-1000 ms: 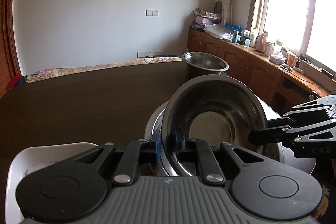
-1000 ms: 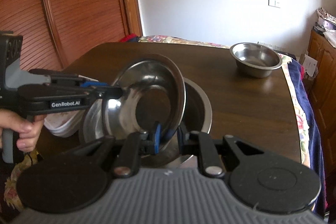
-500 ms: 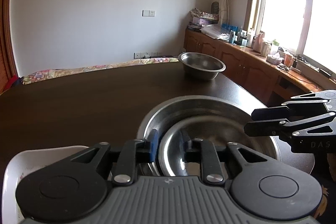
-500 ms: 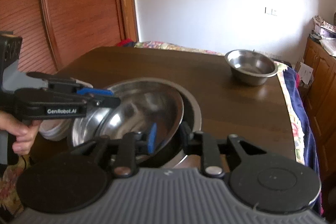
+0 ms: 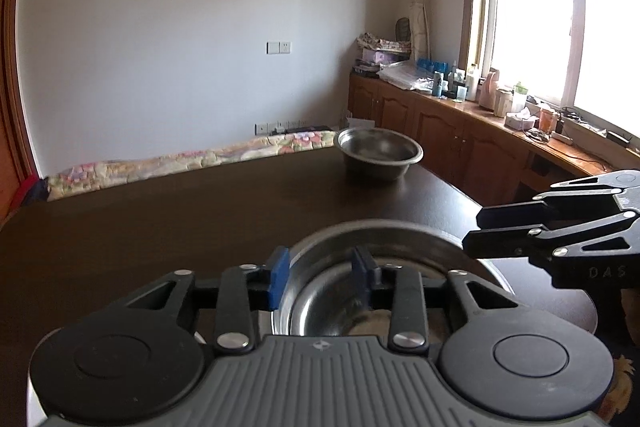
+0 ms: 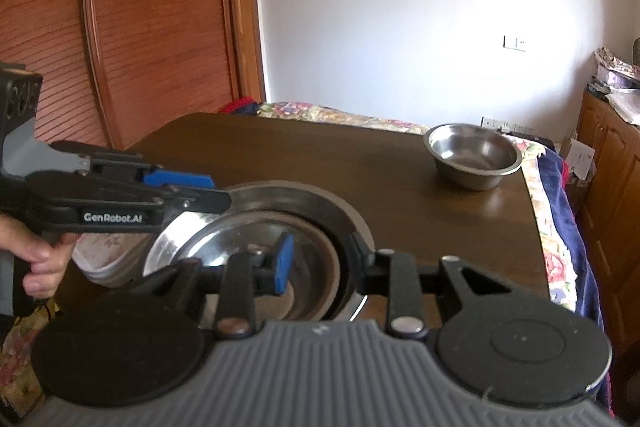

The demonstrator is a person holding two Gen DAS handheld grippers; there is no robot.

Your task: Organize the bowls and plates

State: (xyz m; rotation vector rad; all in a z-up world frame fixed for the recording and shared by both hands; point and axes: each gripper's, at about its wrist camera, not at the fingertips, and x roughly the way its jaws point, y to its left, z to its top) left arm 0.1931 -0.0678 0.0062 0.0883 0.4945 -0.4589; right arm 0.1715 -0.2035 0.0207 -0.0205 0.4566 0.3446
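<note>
Two steel bowls are nested at the table's near edge: the inner bowl (image 6: 256,251) lies inside the larger outer bowl (image 6: 320,205). They also show in the left wrist view (image 5: 384,243). My left gripper (image 5: 322,275) is open with its jaws either side of the bowls' left rim. My right gripper (image 6: 320,259) is open astride the right rim. A third steel bowl (image 6: 474,155) stands alone at the far right of the table (image 6: 304,155), also in the left wrist view (image 5: 378,151). White plates (image 6: 100,259) sit stacked left of the bowls.
The dark wooden table (image 5: 160,219) stretches ahead. A floral cloth (image 5: 180,163) lines its far edge. Wooden cabinets (image 5: 460,135) with clutter run under the window on the right. A wooden shutter door (image 6: 140,27) stands on the left.
The steel bowl held tilted between both grippers came down flat into the larger bowl. Both grippers opened and let go of its rim, then rose slightly.
</note>
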